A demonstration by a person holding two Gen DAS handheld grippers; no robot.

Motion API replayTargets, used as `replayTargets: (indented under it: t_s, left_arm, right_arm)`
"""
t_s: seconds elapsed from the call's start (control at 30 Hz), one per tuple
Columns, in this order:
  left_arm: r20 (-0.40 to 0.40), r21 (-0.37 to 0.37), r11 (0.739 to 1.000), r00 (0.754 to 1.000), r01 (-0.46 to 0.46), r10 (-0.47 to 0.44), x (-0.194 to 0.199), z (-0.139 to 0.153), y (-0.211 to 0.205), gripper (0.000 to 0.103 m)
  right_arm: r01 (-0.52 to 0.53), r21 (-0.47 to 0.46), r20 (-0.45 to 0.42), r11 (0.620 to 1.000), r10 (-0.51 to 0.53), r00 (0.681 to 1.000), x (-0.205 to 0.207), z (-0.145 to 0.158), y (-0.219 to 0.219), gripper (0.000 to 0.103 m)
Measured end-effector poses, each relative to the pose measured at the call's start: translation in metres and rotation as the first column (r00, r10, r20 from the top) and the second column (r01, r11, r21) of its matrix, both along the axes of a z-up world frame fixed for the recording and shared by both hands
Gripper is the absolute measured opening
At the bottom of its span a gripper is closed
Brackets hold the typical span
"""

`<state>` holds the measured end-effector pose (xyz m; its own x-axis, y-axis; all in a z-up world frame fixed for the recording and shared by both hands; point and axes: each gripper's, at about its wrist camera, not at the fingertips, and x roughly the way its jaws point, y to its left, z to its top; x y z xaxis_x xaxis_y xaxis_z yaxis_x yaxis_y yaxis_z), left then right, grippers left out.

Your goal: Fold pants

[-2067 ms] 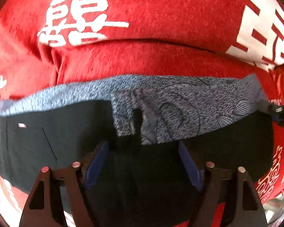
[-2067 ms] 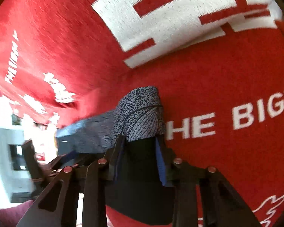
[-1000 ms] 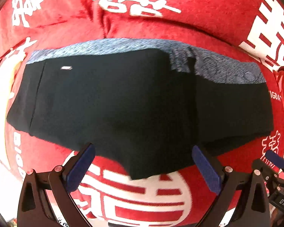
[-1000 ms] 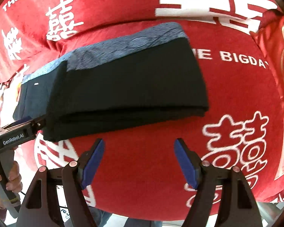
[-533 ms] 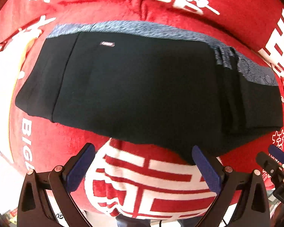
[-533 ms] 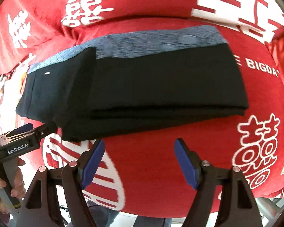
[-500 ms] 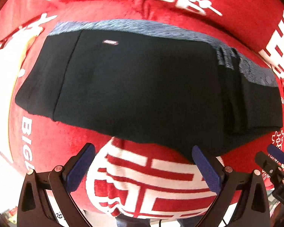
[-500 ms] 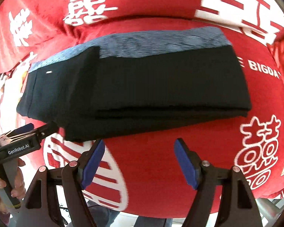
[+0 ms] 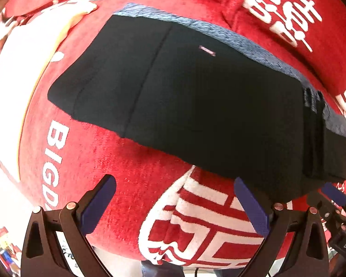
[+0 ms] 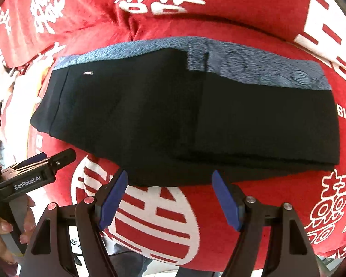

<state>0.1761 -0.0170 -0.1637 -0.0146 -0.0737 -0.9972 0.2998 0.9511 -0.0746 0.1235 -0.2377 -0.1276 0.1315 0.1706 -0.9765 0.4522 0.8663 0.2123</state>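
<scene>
Left wrist view: the left gripper [image 9: 174, 202] is pointed steeply down over a red blanket [image 9: 131, 168] with white characters. Its jaws are spread wide, nothing between them; the blue pads [image 9: 99, 204] are seen at the bottom of the frame, above the blanket and not pressed on anything. The folded black pants [image 9: 196, 106] are laid flat on the blanket, beyond the jaws, running from upper left to right. A grey-blue patterned waistband [image 9: 242, 39] is seen along the far edge, and a small label [image 9: 207, 50] near it. The right pad is overlapped in the picture by the near hem; contact cannot be told. At the right edge, part of the right gripper [image 9: 334, 205] is seen just beside the pants' right end.

Right wrist view: the right gripper [image 10: 170, 195] is also angled steeply down, jaws held wide and empty, pads [image 10: 226, 200] hovering at the near edge of the pants [image 10: 196, 120]. The pants are seen folded in layers, a thicker stack on the right side, waistband [image 10: 260, 69] along the far edge. At lower left, the left gripper [image 10: 37, 173] is seen, held by a person's hand [image 10: 9, 226] with fingers wrapped around its handle; its tip lies near the pants' left corner, apart from the cloth.
</scene>
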Motion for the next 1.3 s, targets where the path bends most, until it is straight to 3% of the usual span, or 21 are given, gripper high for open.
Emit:
replayTargets:
  t_s: [0.27, 0.4, 0.53, 0.73, 0.93, 1.07, 1.23, 1.3]
  left_arm:
    - [0.017, -0.024, 0.999, 1.000, -0.023, 0.023, 0.016, 0.000, 0.030, 0.103]
    - [0.050, -0.062, 0.994, 0.994, -0.089, 0.092, 0.038, 0.003, 0.063, 0.103]
    - [0.056, -0.118, 0.973, 0.977, -0.199, 0.207, 0.060, 0.003, 0.099, 0.103]
    - [0.027, -0.192, 0.941, 0.958, -0.277, 0.287, 0.072, -0.002, 0.124, 0.103]
    - [-0.036, -0.344, 0.881, 0.942, -0.324, 0.333, 0.069, -0.008, 0.129, 0.103]
    - [-0.095, -0.448, 0.818, 0.928, -0.362, 0.360, 0.073, -0.016, 0.131, 0.103]
    - [-0.148, -0.516, 0.730, 0.886, -0.448, 0.439, 0.084, -0.027, 0.138, 0.103]
    - [-0.153, -0.525, 0.714, 0.877, -0.463, 0.456, 0.085, -0.029, 0.139, 0.103]
  right_arm:
    - [-0.001, 0.026, -0.039, 1.000, 0.002, 0.999, 0.002, -0.017, 0.004, 0.079]
    - [-0.007, 0.021, -0.046, 1.000, 0.008, 0.999, 0.002, -0.022, 0.004, 0.079]
    - [-0.013, 0.013, -0.052, 1.000, 0.013, 0.999, 0.004, -0.026, 0.006, 0.081]
    - [-0.017, 0.008, -0.057, 1.000, 0.017, 0.998, 0.006, -0.030, 0.010, 0.085]
    - [-0.026, 0.000, -0.063, 1.000, 0.026, 0.998, 0.008, -0.032, 0.013, 0.088]
    - [-0.027, 0.000, -0.061, 1.000, 0.027, 0.998, 0.010, -0.033, 0.013, 0.088]
    - [-0.026, 0.000, -0.053, 1.000, 0.026, 0.998, 0.008, -0.033, 0.013, 0.088]
    - [-0.024, -0.002, -0.049, 1.000, 0.024, 0.998, 0.006, -0.033, 0.014, 0.088]
